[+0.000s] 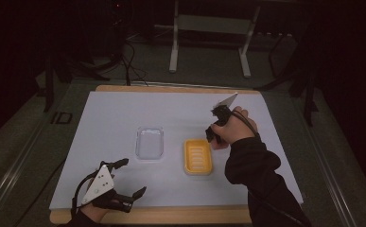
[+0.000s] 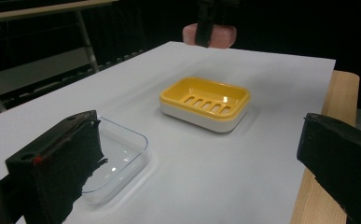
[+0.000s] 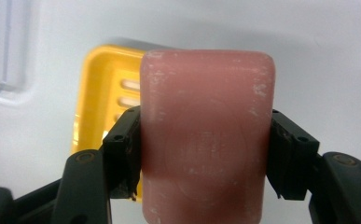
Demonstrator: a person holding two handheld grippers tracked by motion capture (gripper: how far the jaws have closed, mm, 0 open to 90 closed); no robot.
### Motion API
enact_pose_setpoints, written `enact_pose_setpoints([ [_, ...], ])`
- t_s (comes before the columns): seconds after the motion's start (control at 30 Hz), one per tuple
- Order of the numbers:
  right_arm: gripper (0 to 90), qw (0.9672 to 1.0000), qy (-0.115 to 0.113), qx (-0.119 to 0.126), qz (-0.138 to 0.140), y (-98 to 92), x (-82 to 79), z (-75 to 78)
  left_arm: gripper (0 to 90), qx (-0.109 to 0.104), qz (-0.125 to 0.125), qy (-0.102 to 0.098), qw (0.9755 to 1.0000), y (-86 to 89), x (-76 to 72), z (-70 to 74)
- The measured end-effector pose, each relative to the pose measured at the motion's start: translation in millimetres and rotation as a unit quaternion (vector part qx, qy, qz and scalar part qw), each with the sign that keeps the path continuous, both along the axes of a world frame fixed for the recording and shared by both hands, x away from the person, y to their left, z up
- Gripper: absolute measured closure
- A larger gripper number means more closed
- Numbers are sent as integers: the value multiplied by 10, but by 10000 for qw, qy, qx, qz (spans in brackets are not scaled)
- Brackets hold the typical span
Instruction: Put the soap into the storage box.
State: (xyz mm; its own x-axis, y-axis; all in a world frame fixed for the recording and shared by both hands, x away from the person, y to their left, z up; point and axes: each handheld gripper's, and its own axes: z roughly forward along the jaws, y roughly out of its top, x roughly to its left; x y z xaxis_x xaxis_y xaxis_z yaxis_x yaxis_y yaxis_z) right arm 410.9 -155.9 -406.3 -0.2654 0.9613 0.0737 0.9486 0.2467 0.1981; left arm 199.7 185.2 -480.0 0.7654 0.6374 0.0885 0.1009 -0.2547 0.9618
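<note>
White sheet over a wooden table (image 1: 147, 215), dark room beyond: that is your workspace. Your soap (image 3: 206, 140), a pink bar, sits clamped between the jaws of your right gripper (image 1: 217, 124), held by its two long sides above the sheet, just beside the yellow dish (image 1: 198, 156). The likely step is to lay it in that dish, so bring it over the slotted middle, level the bar, lower until it rests on the ribs, and only then let go. How high the bar hangs is hard to judge from above, so descend slowly. A clear lid (image 1: 150, 143) lies left of the dish, apart from it. Your left gripper (image 1: 123, 178) waits near the table's front edge, jaws spread wide and empty.
</note>
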Motion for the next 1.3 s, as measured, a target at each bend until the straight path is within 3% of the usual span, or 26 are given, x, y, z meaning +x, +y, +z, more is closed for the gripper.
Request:
enact_pose_setpoints([
  [0.13,376,9999,-49,93,50,146,-34,-6,6,-10,6,-4,10000,0,-3,1],
  [0.3,376,9999,-18,28,112,263,-89,-96,6,-8,2,-7,10000,1,-8,3],
  [0.47,376,9994,70,352,1,342,-139,-241,6,-2,0,-11,10000,-3,-4,1],
  [0.73,376,9988,192,440,-90,461,-191,-537,6,3,0,-18,10000,5,-10,4],
  [1.23,372,9989,389,162,-180,524,-212,-775,5,-16,12,-10,10000,-9,17,9],
  [1.3,370,9992,372,95,-60,540,-211,-784,5,-7,23,6,10000,-12,30,8],
])
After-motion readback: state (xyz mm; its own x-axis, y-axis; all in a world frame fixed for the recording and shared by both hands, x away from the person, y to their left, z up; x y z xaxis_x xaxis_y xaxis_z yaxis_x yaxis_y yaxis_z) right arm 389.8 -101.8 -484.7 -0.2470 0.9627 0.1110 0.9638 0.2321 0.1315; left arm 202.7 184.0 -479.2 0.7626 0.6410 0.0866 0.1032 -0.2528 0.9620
